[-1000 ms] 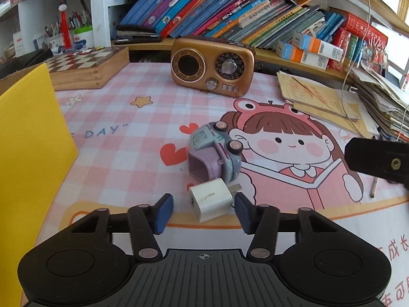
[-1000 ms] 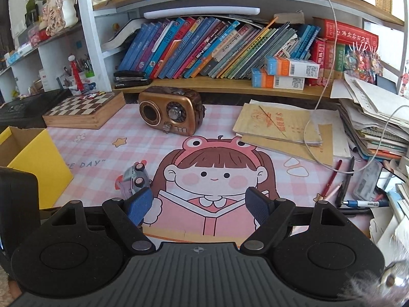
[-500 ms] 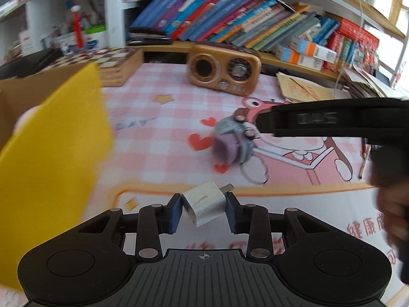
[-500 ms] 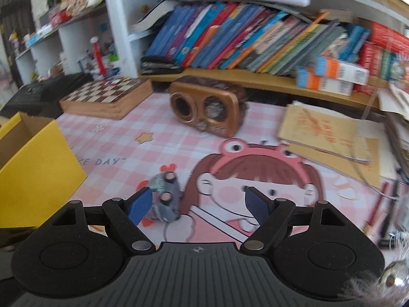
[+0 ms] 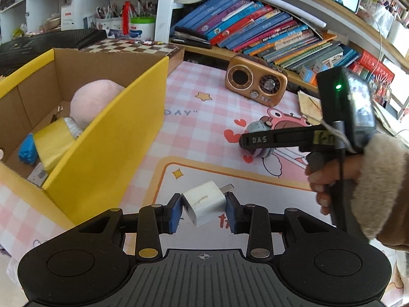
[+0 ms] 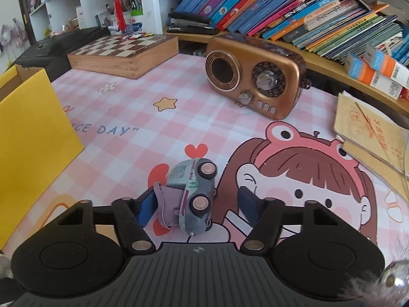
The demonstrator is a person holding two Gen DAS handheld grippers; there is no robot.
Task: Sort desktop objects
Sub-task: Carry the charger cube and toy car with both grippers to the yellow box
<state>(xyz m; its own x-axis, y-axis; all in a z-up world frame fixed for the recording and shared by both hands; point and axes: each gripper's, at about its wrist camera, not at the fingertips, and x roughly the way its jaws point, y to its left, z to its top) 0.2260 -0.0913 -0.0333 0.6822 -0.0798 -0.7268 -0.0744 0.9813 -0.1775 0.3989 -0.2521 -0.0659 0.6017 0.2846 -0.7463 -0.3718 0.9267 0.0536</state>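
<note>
White charger: cube-shaped, metal prongs pointing up-right, tilted, raised above the surface beside the yellow box. Toy car: grey-green with a purple rear, lying on its side on the pink mat, wheels facing right.

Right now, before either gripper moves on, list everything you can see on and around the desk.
charger plug: 1, white, clamped in left gripper
toy truck: 1, grey-purple, on its side on the mat between right gripper's closing jaws
cardboard box: 1, yellow, mat's left, open
plush: 1, pink, inside box
radio: 1, bronze, mat's back
chessboard: 1, wooden, back left
books: many, mixed, shelf
left gripper: black
right gripper: black
hand: holding right gripper
</note>
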